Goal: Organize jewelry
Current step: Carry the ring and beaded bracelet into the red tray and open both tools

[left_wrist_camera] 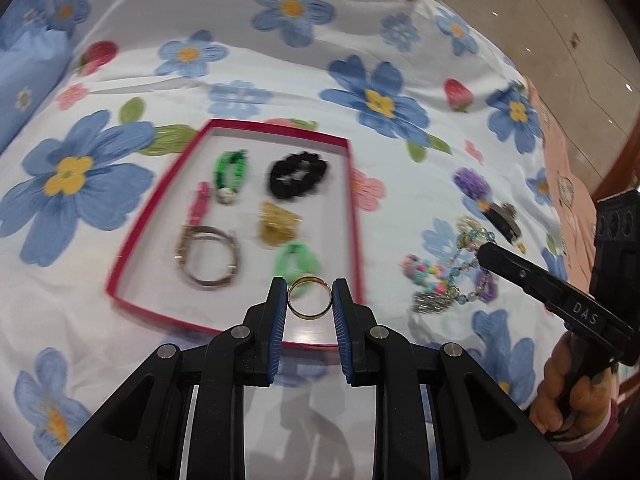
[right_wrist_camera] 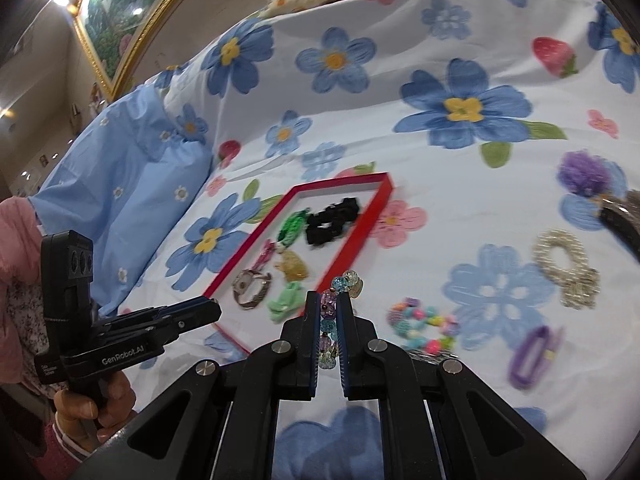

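Note:
My left gripper [left_wrist_camera: 309,298] is shut on a gold ring [left_wrist_camera: 309,312] and holds it over the near edge of the red-rimmed tray [left_wrist_camera: 352,184]. The tray holds a black scrunchie [left_wrist_camera: 298,175], green bands, a gold clip [left_wrist_camera: 276,226], a metal bangle [left_wrist_camera: 208,258] and a pink piece. My right gripper [right_wrist_camera: 329,312] is shut on a glass bead bracelet [right_wrist_camera: 344,282] and lifts it just right of the tray [right_wrist_camera: 348,248]. The left gripper also shows in the right wrist view [right_wrist_camera: 212,312].
Loose jewelry lies on the flowered bedspread right of the tray: a pastel bead bracelet [right_wrist_camera: 420,324], a purple clip [right_wrist_camera: 532,354], a pearl scrunchie [right_wrist_camera: 564,256], a purple pompom [right_wrist_camera: 584,174]. A blue pillow [right_wrist_camera: 128,184] lies left.

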`<state>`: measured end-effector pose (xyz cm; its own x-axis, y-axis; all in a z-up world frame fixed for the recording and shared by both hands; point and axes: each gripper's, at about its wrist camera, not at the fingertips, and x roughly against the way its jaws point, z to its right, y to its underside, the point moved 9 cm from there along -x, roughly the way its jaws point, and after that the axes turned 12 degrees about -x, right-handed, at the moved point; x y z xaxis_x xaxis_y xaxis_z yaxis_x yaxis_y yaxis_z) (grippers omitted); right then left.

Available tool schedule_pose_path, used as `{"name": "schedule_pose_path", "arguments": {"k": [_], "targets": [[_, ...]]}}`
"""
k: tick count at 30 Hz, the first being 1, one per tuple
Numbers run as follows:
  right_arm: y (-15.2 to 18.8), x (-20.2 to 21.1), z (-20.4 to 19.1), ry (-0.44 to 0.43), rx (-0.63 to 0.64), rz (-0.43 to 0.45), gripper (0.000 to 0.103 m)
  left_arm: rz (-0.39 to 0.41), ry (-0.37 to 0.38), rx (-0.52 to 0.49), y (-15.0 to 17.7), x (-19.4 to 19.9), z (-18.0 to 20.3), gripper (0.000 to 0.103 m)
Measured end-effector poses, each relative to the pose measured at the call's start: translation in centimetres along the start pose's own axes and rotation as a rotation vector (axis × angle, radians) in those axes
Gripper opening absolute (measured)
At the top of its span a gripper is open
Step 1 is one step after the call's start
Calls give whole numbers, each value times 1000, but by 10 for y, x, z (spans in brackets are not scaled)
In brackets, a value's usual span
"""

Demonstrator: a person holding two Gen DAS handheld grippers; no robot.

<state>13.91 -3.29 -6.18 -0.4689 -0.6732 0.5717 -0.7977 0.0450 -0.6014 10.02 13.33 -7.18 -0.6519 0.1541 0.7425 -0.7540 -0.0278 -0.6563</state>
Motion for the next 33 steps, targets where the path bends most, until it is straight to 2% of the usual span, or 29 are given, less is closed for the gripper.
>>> {"name": "schedule_pose_path", "arguments": {"k": [13,21,33], "targets": [[8,-59,-49,-83,46,-89,7,-23,-108,77,8,-6,-71,21],[10,-91,-67,-105,57,-126,7,-68,-166,76,15,-24,-99,21],[25,-127,-40,-29,41,-208,7,-159,-189,39,29,-56,-107,21]]}}
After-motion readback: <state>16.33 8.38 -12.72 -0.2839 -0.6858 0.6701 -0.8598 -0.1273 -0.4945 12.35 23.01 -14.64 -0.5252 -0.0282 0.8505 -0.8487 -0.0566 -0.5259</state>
